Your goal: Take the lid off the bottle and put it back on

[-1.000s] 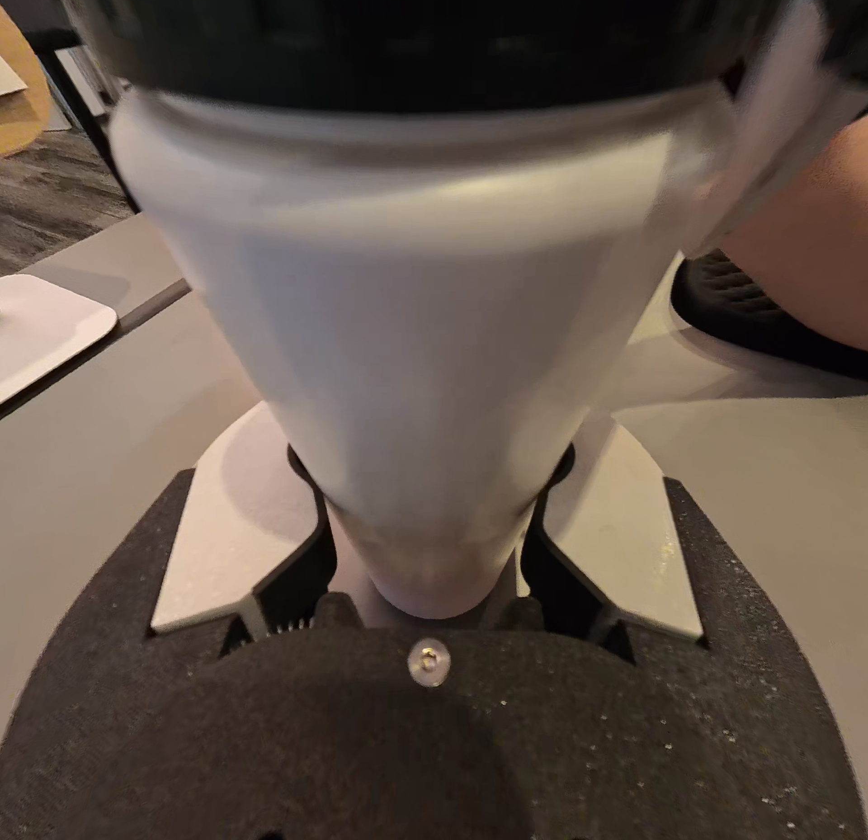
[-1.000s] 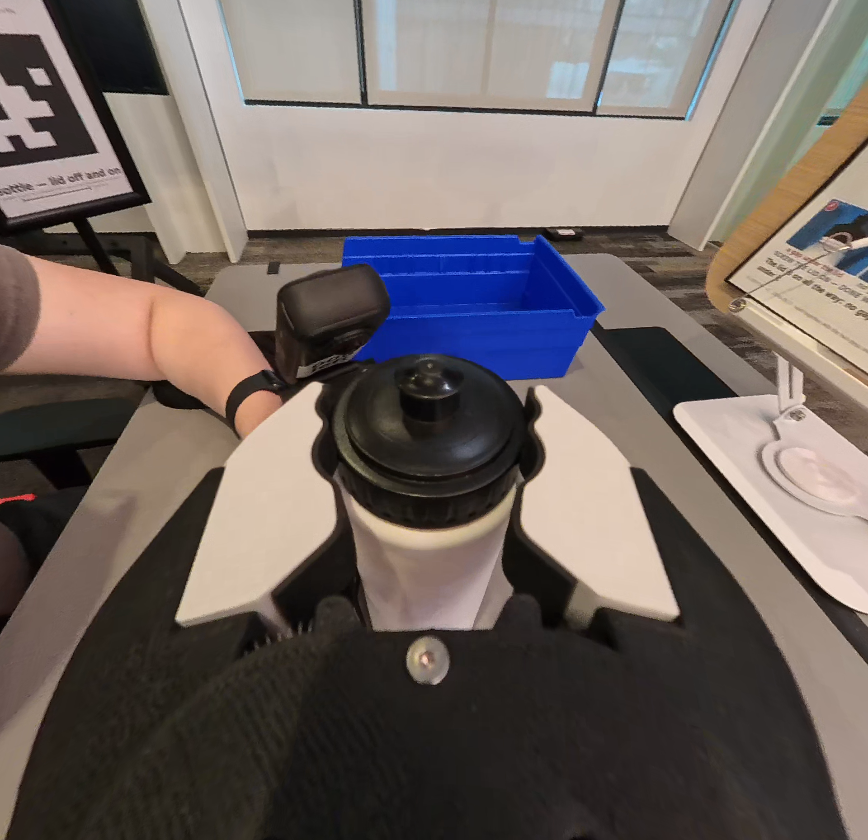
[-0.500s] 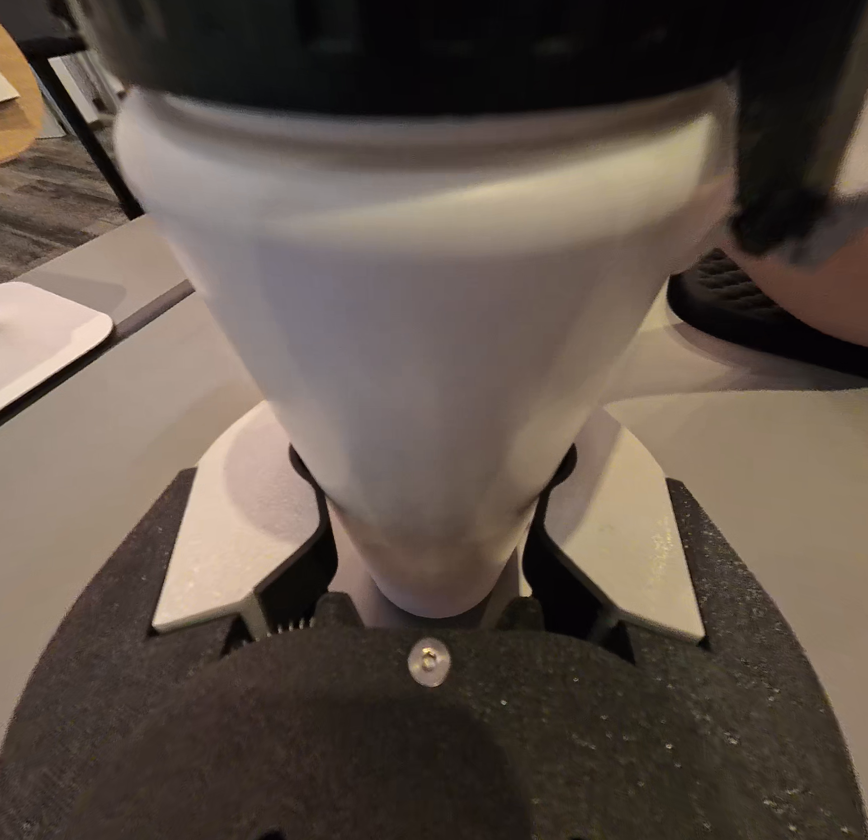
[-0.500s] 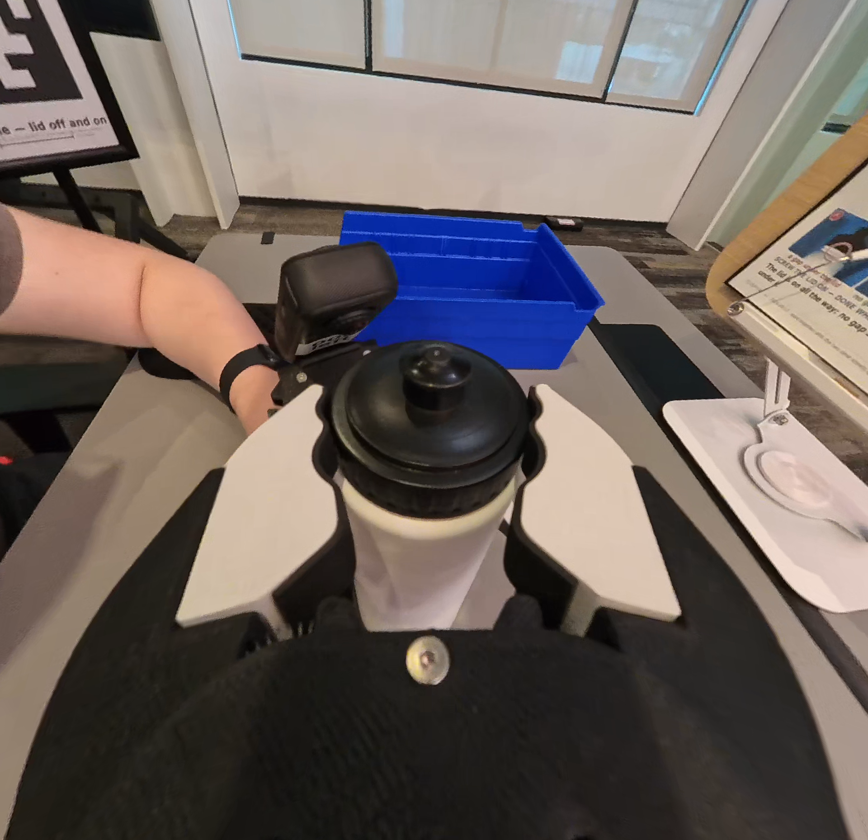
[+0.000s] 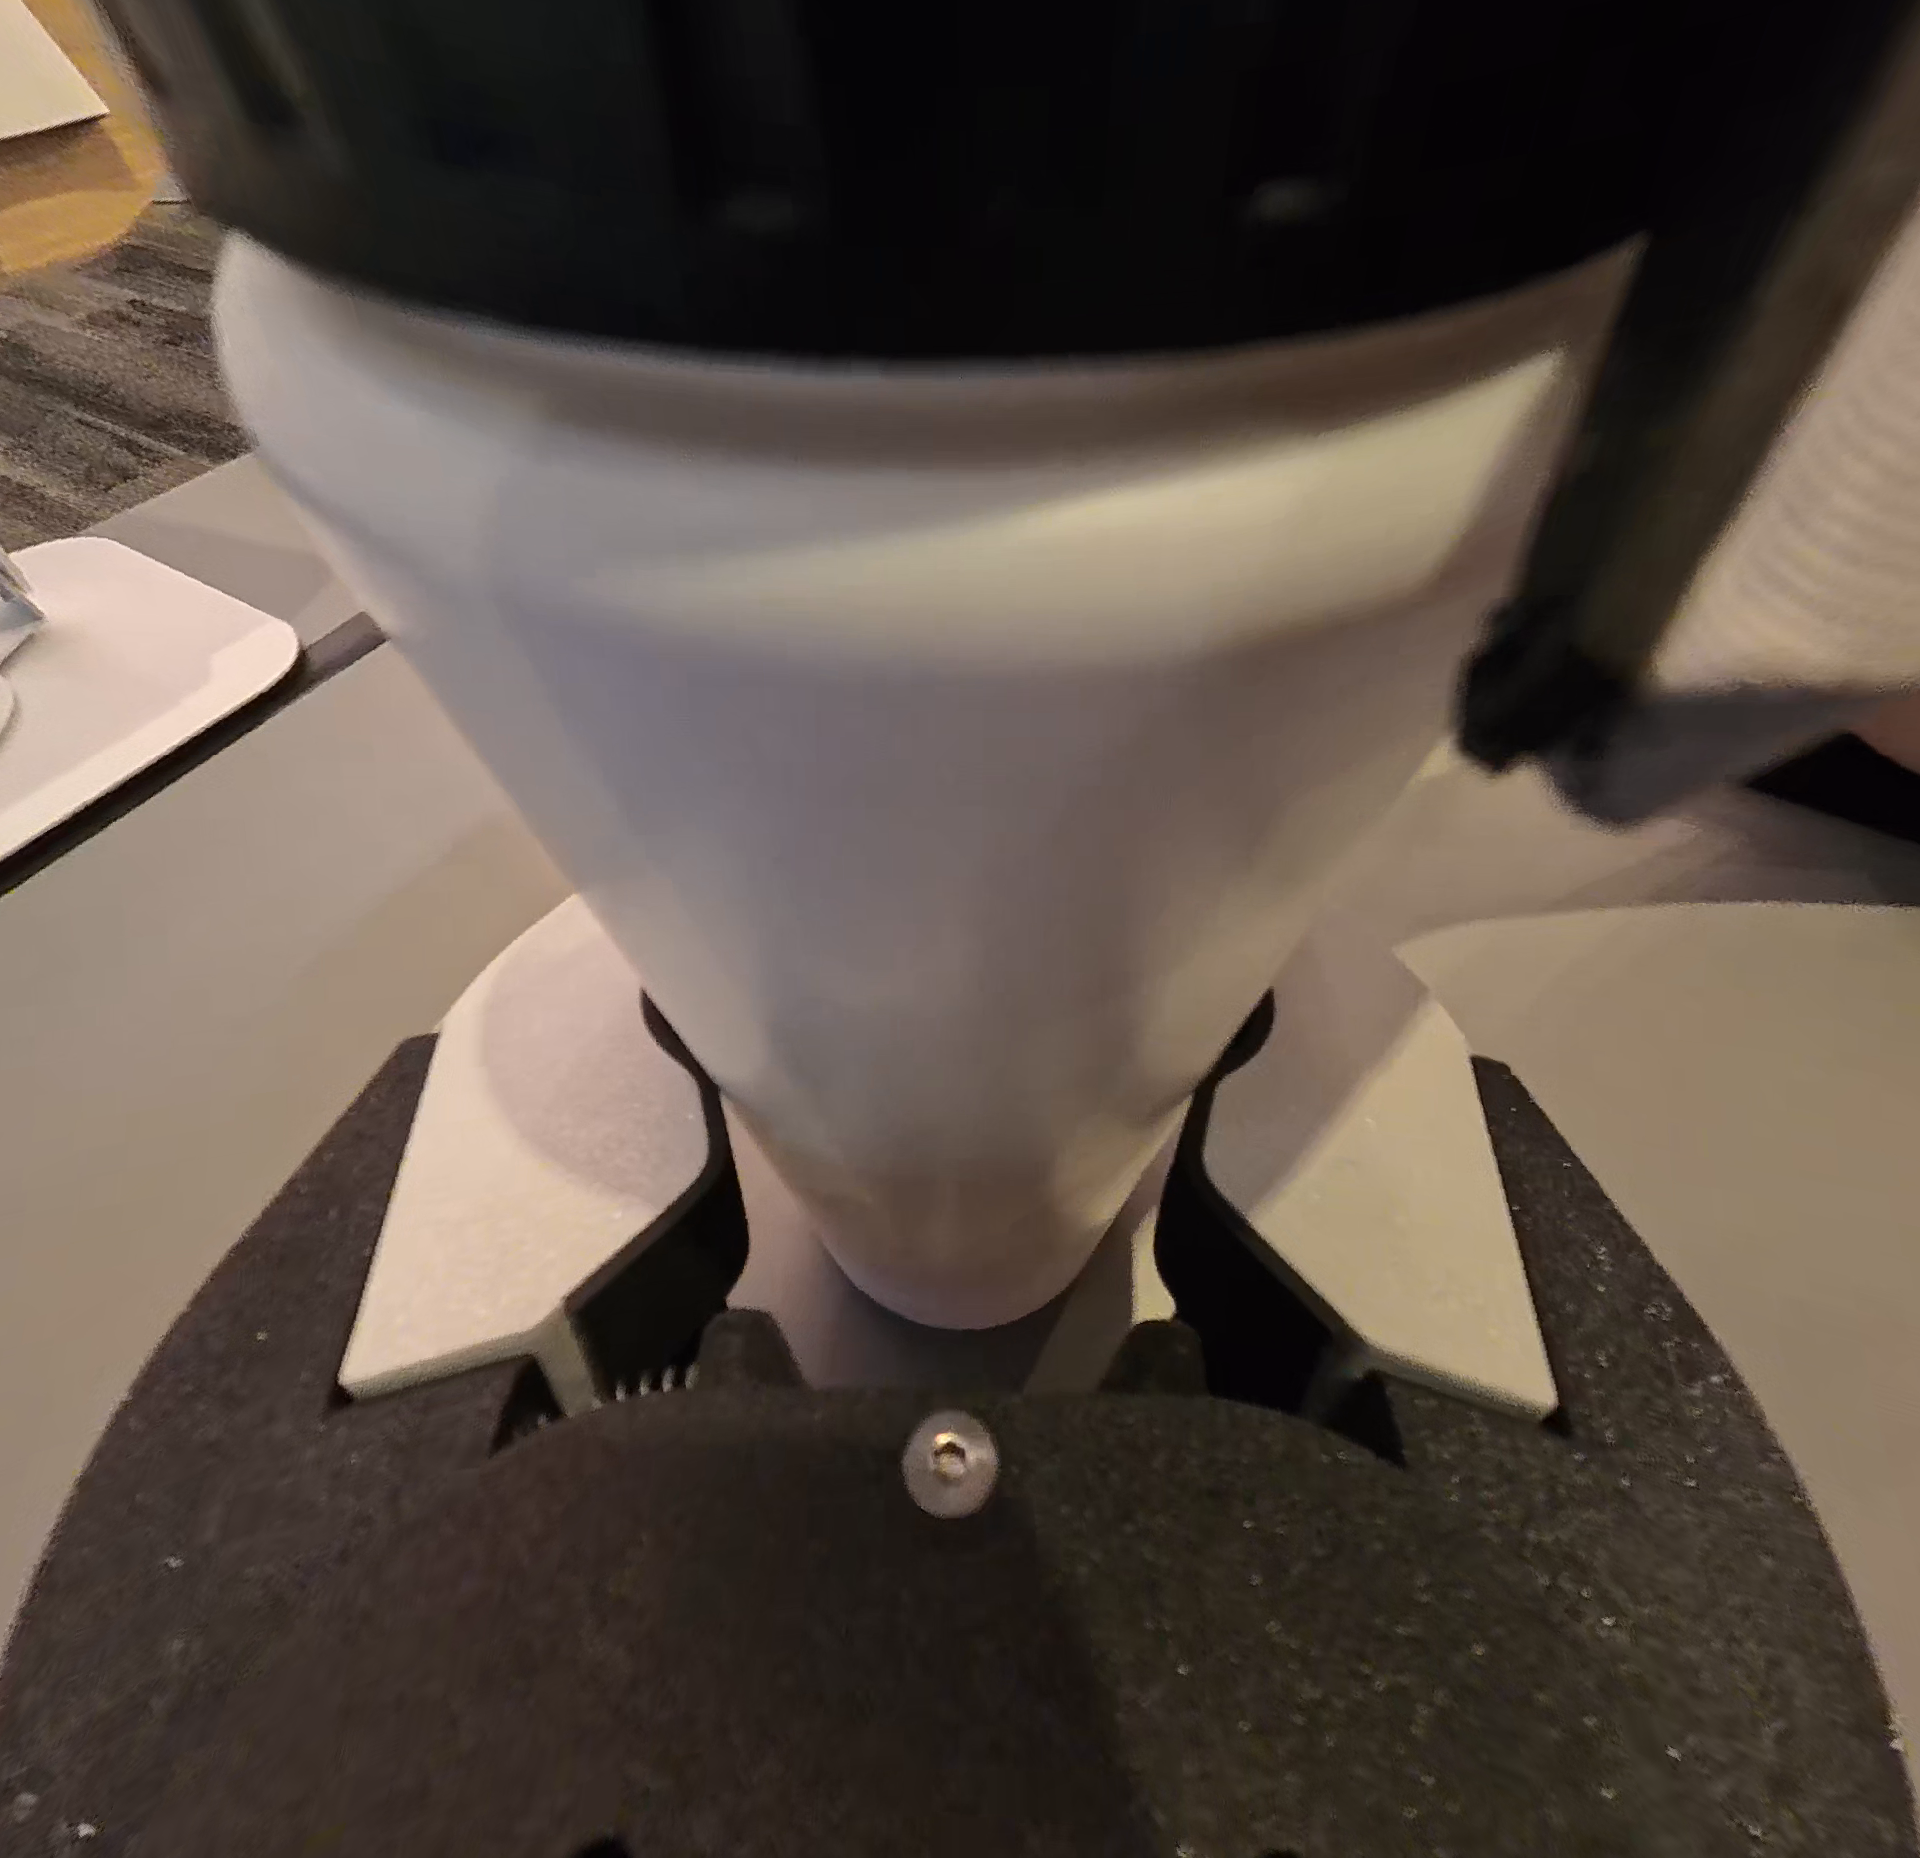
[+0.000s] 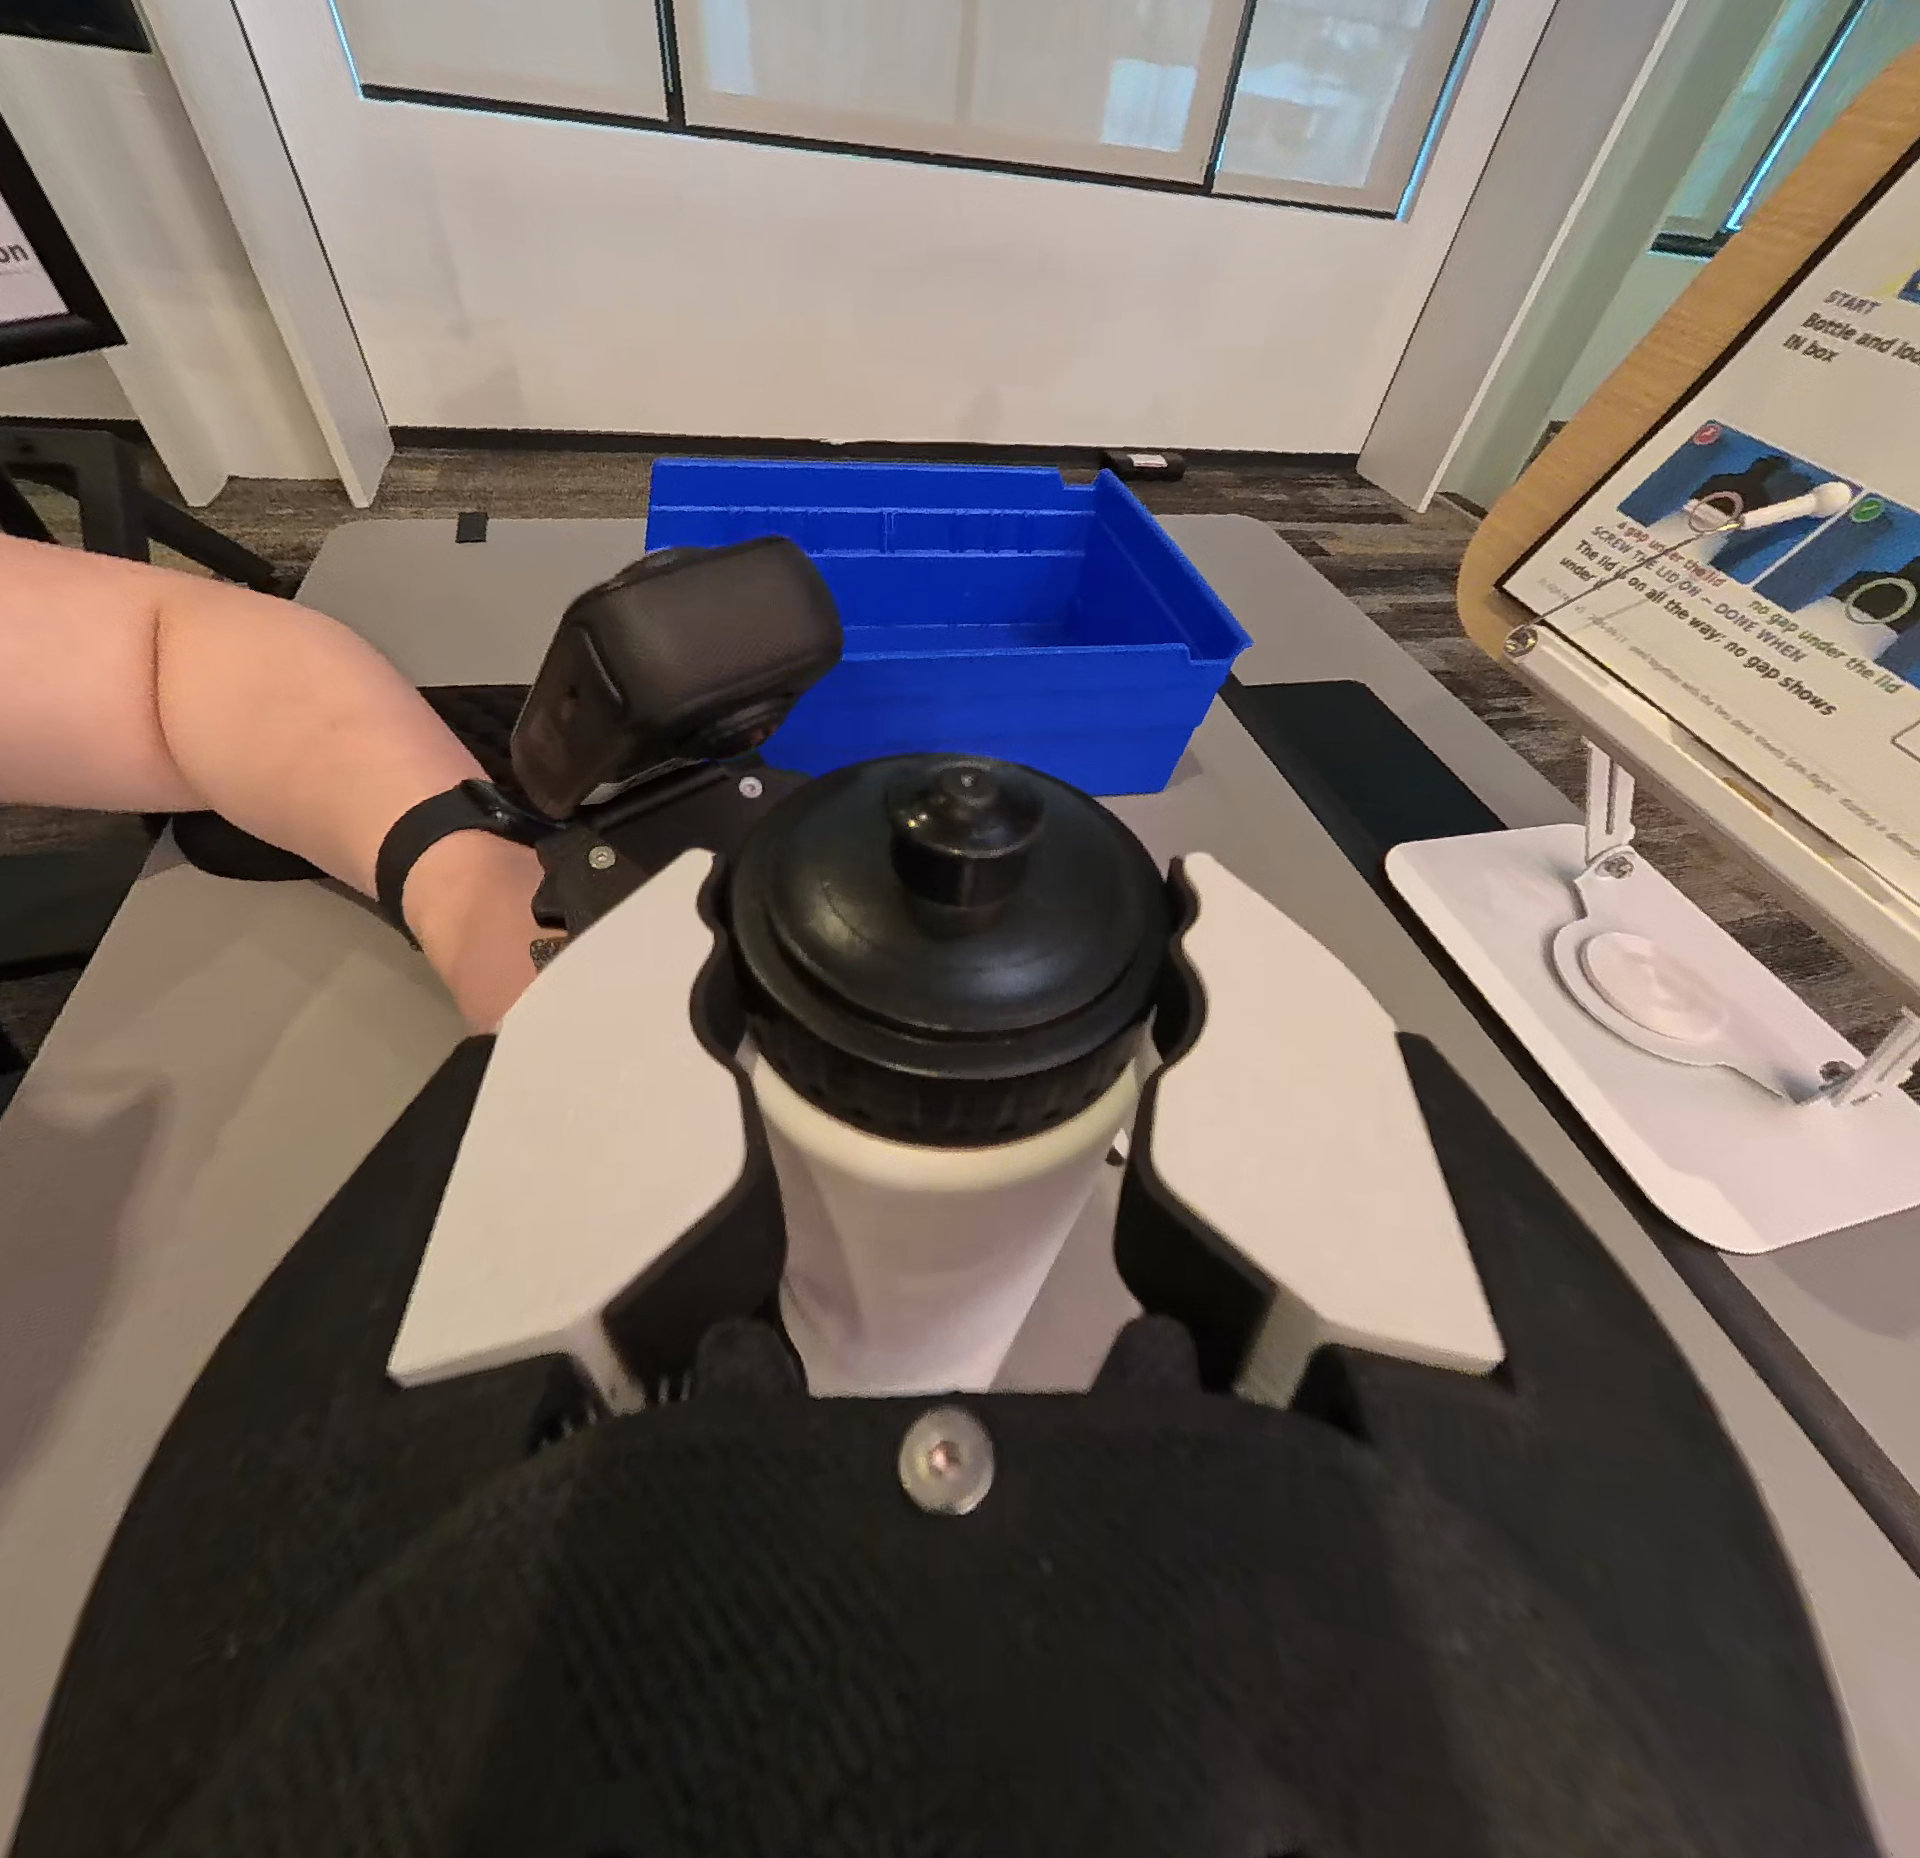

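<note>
A white bottle [image 6: 935,1258] w/ a black screw lid [image 6: 945,956] stood upright near the middle of a grey bench [image 6: 239,1060], held from two sides. The left gripper [image 5: 956,1133] was clamped round the bottle's lower body, its white fingers [image 5: 540,1185] pressed against the white wall. The right gripper [image 6: 940,987] was closed on the lid, its fingers touching the ribbed rim on both sides. In the right wrist view the lid sat flush on the neck, no gap visible, spout knob [image 6: 961,832] pointing up. A person's forearm w/ a black wristband [image 6: 416,852] reached in from the bench's left edge, holding the left tool, whose black camera housing [image 6: 675,665] showed just behind the lid. Toward the far edge sat an empty blue bin [image 6: 987,655]; at the right edge, a white stand [image 6: 1662,1060] carried an instruction board [image 6: 1766,520]. Step in hand, as I judged it: twisting the lid, though whether loosening or tightening I couldn't tell from this moment. Next move would call for the left tool to keep the bottle from spinning while the right one turns about the lid's axis, then probably re-grips for another turn. Motion blur in the left wrist view hid fine detail.
</note>
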Action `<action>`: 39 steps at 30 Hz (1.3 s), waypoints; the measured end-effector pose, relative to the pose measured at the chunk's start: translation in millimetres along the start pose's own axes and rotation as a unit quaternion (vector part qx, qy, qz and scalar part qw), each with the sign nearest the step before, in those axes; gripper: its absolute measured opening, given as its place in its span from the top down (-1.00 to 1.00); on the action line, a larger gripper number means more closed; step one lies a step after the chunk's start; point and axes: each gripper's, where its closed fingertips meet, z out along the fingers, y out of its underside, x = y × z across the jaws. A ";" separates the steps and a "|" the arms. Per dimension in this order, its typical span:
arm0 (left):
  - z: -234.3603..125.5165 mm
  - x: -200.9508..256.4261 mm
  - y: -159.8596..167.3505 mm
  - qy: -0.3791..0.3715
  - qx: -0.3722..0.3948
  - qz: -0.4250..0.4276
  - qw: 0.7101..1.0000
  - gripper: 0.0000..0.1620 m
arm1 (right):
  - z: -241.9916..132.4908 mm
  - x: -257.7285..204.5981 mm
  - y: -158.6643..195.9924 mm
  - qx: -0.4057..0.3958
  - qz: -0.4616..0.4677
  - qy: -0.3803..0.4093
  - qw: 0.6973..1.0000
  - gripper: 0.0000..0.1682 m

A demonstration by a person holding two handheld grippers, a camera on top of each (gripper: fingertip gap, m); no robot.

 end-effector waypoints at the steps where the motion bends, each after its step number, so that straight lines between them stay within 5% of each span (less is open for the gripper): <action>1: 0.2 0.7 -0.3 0.002 0.000 0.004 1.000 -0.24 | -0.9 -1.2 0.4 -0.001 -0.006 -0.007 1.000 0.06; 32: -0.8 -7.7 1.9 -0.026 -0.013 -0.016 0.999 -0.23 | 4.1 7.1 1.9 0.009 0.017 0.020 1.000 0.05; 35: -1.9 -13.8 0.0 -0.039 0.012 -0.020 0.999 -0.24 | 5.8 13.9 8.8 0.022 0.052 0.006 0.998 -0.17; 39: -1.6 -23.6 13.9 -0.060 -0.009 0.002 0.998 -0.20 | 15.1 17.0 39.5 -0.021 0.039 -0.008 0.999 -0.21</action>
